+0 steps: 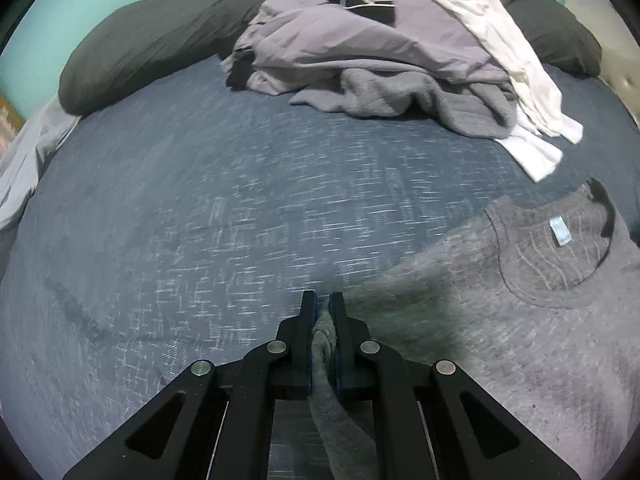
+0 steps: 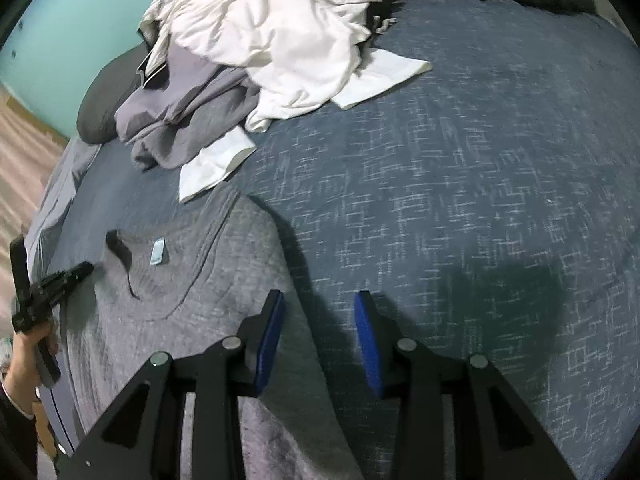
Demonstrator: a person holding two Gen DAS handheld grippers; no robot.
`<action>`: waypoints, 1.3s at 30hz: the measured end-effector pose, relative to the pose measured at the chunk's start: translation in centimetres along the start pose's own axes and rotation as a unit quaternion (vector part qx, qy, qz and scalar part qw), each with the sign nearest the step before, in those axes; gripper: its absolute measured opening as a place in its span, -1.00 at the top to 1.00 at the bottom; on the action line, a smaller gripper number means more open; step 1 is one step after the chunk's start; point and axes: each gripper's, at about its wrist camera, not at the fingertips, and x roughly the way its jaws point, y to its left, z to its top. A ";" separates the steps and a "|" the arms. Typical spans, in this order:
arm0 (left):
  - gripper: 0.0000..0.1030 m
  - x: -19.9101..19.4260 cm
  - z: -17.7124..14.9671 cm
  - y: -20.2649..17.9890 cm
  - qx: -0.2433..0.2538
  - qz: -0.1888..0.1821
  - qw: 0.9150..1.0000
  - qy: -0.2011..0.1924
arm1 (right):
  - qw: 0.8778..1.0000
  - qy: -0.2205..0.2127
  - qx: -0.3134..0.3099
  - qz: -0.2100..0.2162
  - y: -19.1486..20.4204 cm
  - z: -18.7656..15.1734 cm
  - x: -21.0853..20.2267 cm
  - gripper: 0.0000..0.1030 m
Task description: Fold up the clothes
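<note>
1. Left wrist view: the left claw [image 1: 323,312] is clenched on a gathered edge of the grey sweater [image 1: 540,320], fabric bunched between its pads; the right wrist view shows the same claw [image 2: 82,269] at the sweater's left side, near the neckline, with the person's hand [image 2: 28,354] on its grip.
2. Right claw [image 2: 320,320]: released, jaws standing apart, nothing between the blue pads [image 2: 270,332]; it hangs over the sweater's right edge where cloth meets the blue bedspread [image 2: 480,200].
3. Location: the sweater lies spread on the bed, collar and label [image 1: 559,231] facing up, near the pile of unfolded clothes [image 1: 360,60] by the dark pillows [image 1: 152,48]; a white garment [image 2: 280,40] tops that pile.
4. Step in hand, as judged: carrying 1 side inward for a fold; done well, the lifted edge stays taut and low, travels parallel to the body's centre line, and lands without dragging the collar askew; the right claw should pin or take the opposite edge.
5. Not determinable: the sweater's hem and sleeves are cut off below both views; the bedspread is motion-blurred in the left view; the pile's lower garments are overlapped.
</note>
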 end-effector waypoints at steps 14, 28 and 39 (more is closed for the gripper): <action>0.86 -0.4 -0.4 0.8 -0.007 -0.004 1.000 -0.007 | 0.995 0.022 -0.098 0.015 4.4 -0.6 1.2 0.69; 0.87 -6.9 3.1 -2.9 0.006 -0.044 0.995 -0.087 | 0.956 -0.184 -0.197 -0.112 8.7 2.6 -12.1 0.92; 0.86 -2.2 3.3 -2.8 -0.012 -0.016 0.999 -0.027 | 0.965 -0.066 -0.223 -0.118 10.8 1.4 -3.2 0.92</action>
